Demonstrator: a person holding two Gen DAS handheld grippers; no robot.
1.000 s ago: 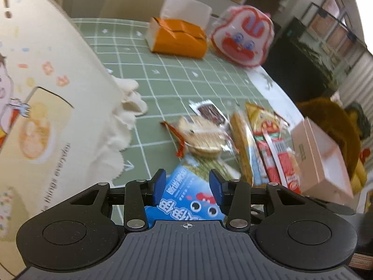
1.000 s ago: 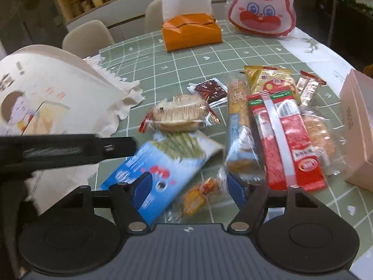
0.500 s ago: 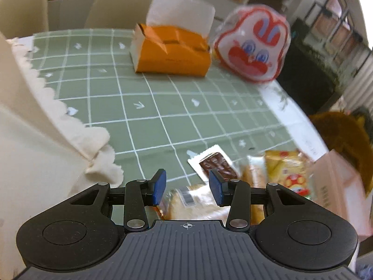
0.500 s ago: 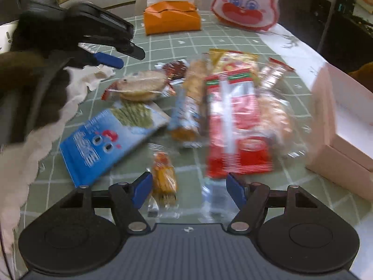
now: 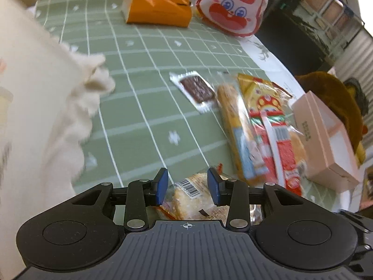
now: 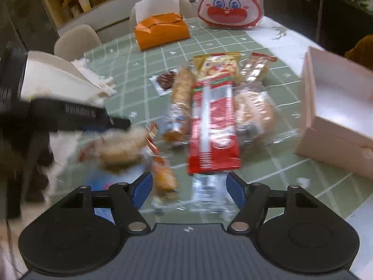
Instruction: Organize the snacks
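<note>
Snack packets lie on the green checked tablecloth (image 5: 144, 107). My left gripper (image 5: 187, 186) points down over a round cake packet (image 5: 193, 196). Its jaws are closing, and the packet sits between the blue pads with its wrapper touching both. In the right wrist view the same packet (image 6: 121, 147) is blurred under the left gripper (image 6: 116, 122). My right gripper (image 6: 188, 186) stands open above a small orange snack (image 6: 163, 175) and the clear end of a long red packet (image 6: 213, 126), gripping neither. A long biscuit pack (image 6: 179, 102) lies beside the red one.
A pink open box (image 6: 338, 116) stands at the right. A cream tote bag with a frilled edge (image 5: 42, 107) fills the left. At the back are an orange tissue box (image 5: 158, 7) and a rabbit-face bag (image 5: 233, 7). A chocolate wafer packet (image 5: 197, 89) lies mid-table.
My left gripper swung away from the blue packet, dropped onto the round cake packet and narrowed around it. The right gripper shifted sideways over the small orange snack, its opening unchanged.
</note>
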